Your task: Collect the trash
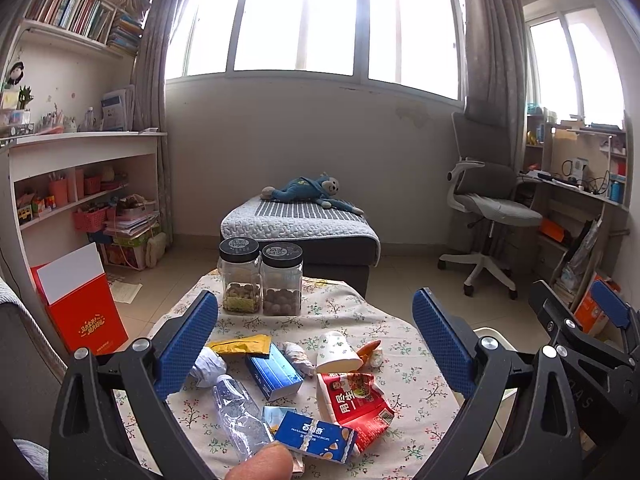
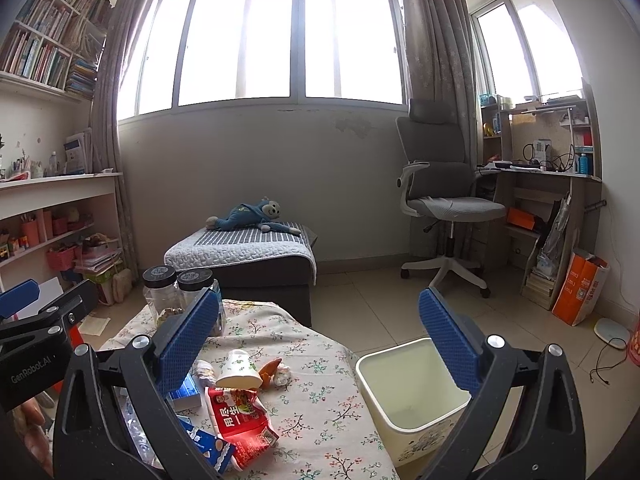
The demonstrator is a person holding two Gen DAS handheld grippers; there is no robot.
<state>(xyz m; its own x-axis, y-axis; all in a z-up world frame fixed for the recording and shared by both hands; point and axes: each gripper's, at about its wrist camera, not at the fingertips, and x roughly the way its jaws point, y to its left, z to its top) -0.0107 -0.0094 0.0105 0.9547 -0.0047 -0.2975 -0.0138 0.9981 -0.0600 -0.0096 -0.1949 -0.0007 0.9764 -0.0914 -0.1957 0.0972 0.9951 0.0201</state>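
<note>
Evidently nothing is yet gripped: both the left gripper (image 1: 316, 344) and right gripper (image 2: 320, 340) are held spread wide above the litter on the floral table (image 1: 416, 364), so a first piece, perhaps the red wrapper (image 2: 240, 416), must be closed upon and carried to the cream bin (image 2: 376, 392) just beside the table.

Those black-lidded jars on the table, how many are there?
2. The left jar and the right jar stand side by side at the table's far edge. None seem hidden.
</note>
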